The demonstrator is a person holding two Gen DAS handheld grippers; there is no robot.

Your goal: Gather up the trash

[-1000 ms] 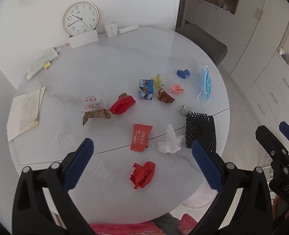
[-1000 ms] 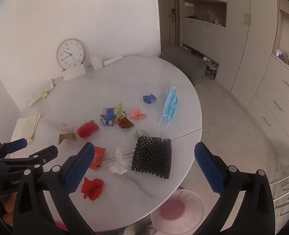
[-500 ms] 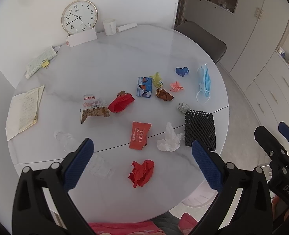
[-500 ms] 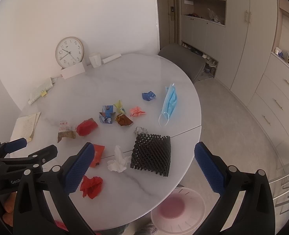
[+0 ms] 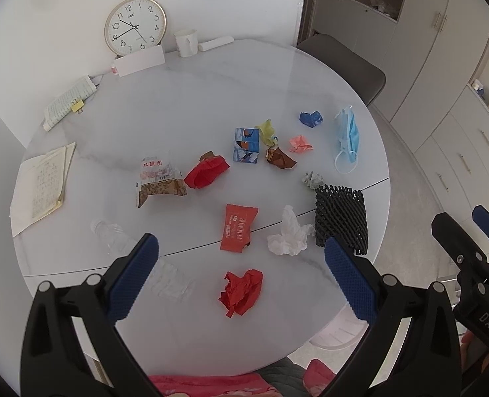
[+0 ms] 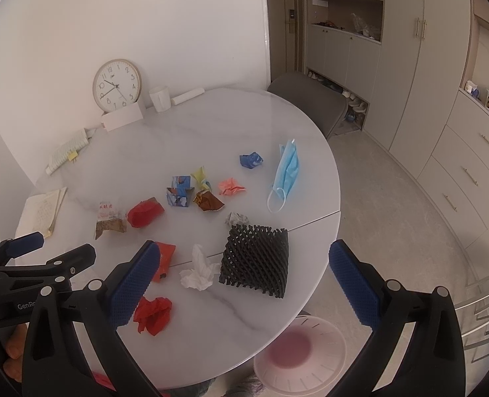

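Strewn over a round white marble table [image 5: 211, 92]. At the centre: folded blue printed carton [image 5: 246, 146], with yellow wrapper [image 5: 267, 131] touching at 2 o'clock and brown foil wrapper [image 5: 280, 158] just beside at 4. Crumpled red paper [image 5: 206, 172] and half-clear snack bag [image 5: 157, 181] off towards 8. Pink scrap [image 5: 300, 143], blue scrap [image 5: 310, 118] and flat blue face mask [image 5: 347, 137] out towards 3. Nearer the 6 o'clock edge: flat red packet [image 5: 238, 227], white tissue [image 5: 289, 236], black foam net [image 5: 341, 219] with small grey wad [image 5: 312, 179] at its far corner, red paper ball [image 5: 242, 291], crushed clear bottle [image 5: 168, 274]. Pale pink bin [image 6: 300, 354] on the floor below the near rim.
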